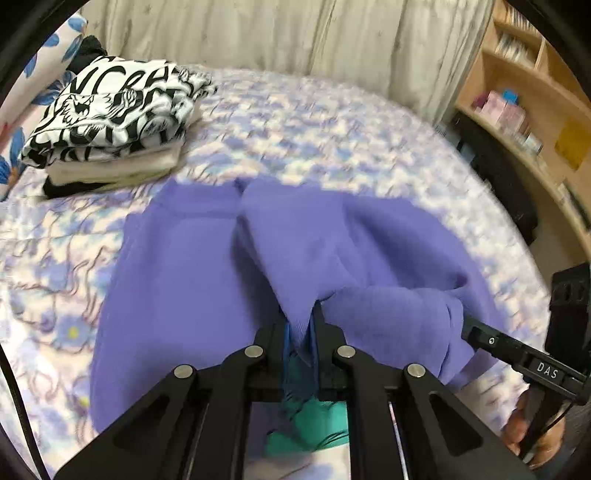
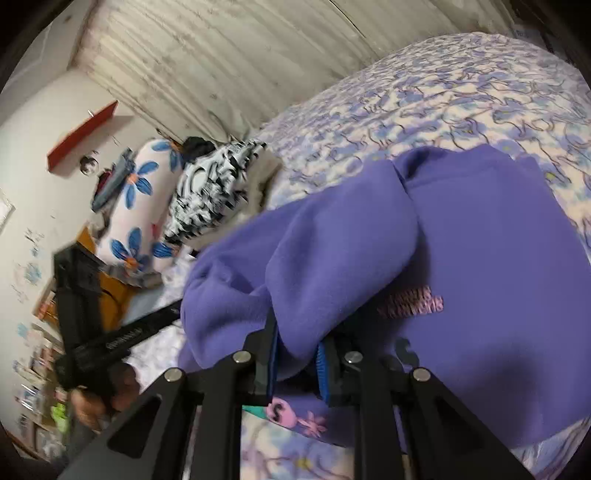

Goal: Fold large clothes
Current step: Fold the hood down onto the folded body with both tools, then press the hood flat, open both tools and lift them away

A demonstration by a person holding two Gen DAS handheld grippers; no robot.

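Note:
A large purple sweatshirt (image 1: 192, 280) lies on the bed, partly folded over itself. My left gripper (image 1: 300, 332) is shut on a fold of its purple cloth and holds it just above the garment. My right gripper (image 2: 297, 354) is shut on another thick fold of the same sweatshirt (image 2: 498, 280), which shows pink lettering on its front. The right gripper also shows in the left wrist view (image 1: 480, 334), its tips buried in the cloth at the right. The left gripper shows at the left of the right wrist view (image 2: 147, 325).
The bed has a floral purple and white cover (image 1: 332, 129). A stack of folded clothes (image 1: 110, 118) with a black and white print on top sits at the far left by a flowered pillow (image 2: 136, 206). Wooden shelves (image 1: 524, 92) stand to the right. A curtain (image 1: 277, 33) hangs behind.

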